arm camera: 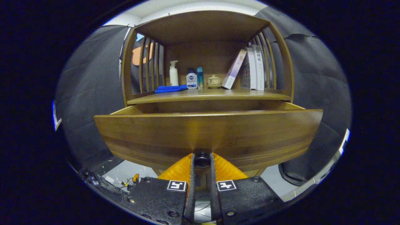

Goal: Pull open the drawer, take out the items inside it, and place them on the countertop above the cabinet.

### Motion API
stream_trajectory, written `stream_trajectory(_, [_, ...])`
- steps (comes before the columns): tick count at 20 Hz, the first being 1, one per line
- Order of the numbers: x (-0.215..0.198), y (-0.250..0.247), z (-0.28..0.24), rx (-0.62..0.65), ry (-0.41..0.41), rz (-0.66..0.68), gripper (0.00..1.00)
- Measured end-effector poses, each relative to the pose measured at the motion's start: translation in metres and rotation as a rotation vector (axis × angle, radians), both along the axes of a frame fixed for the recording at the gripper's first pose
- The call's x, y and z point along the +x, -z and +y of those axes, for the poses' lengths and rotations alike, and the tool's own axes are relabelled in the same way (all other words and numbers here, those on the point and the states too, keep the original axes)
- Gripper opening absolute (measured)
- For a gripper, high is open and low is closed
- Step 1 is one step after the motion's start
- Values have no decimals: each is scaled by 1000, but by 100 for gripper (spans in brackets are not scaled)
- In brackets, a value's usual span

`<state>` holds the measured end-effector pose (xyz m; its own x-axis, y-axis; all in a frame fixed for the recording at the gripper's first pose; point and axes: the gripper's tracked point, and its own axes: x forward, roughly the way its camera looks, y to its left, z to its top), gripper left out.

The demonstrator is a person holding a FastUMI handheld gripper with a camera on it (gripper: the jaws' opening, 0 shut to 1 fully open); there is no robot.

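In the gripper view, the tool (202, 159) is clamped on the dark round knob (202, 158) at the lower middle of the drawer front (206, 134), one finger pressing on each side of it. The two fingers run up close together and nearly parallel, with only the knob's width between them.

The drawer stands pulled out from the wooden cabinet (282, 62), its broad curved front just ahead of the fingers and its side walls reaching back under the worktop (206, 95). The inside of the drawer is hidden behind the front panel, so what lies in it cannot be told.

Beyond and above the drawer, the worktop sits under a roofed shelf frame with slatted sides. On it, from the tool's left to right: a folded blue cloth (170, 89) near the front edge, a white pump bottle (173, 74) behind it, a squat white bottle with a dark cap (191, 79), a slim teal bottle (200, 77), a small lidded ceramic jar (213, 80), a book leaning sideways (234, 69), and a few upright books (253, 68) against the right slats.

Below the drawer front, loose cables (125, 181) lie on the floor.
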<state>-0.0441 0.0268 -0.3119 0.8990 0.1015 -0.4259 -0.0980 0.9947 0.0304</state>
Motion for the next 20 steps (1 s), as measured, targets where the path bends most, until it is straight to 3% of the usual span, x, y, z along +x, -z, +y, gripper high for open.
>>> stream_trajectory(9, [-42, 5, -3, -3, -21, 15, 23])
stream_trajectory(14, [-39, 9, -5, -30, -32, 2, 23])
stream_trajectory(20, [-50, -12, -15, -3, 4, -53, 58])
